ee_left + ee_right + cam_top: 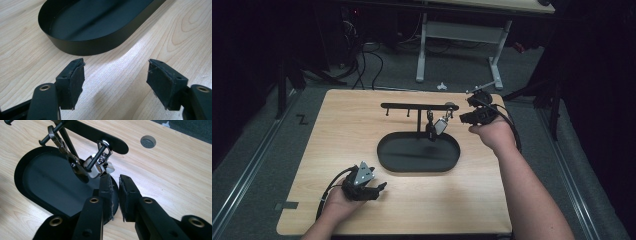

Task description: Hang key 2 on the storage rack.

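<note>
Nearest the high camera, the left claw (379, 188) rests low on the wooden surface (337, 125) in the person's left hand (339, 205). Its jaws stand wide apart and hold nothing, with the black oval tray (82, 48) just ahead of it. Further right, a black peg rack (419, 106) rises from the tray. A small silver-and-white keyring item (96, 166) hangs by its metal clip from the rack's right-hand peg. The right claw (115, 186) sits just below this item; its jaws are nearly closed with a thin gap and grip nothing. Judged step: hanging or retrieving the item at the peg. The next move calls for parting the jaws and aligning with the clip. The item's exact nature is hard to make out, and a second dark clasp beside it is partly hidden.
</note>
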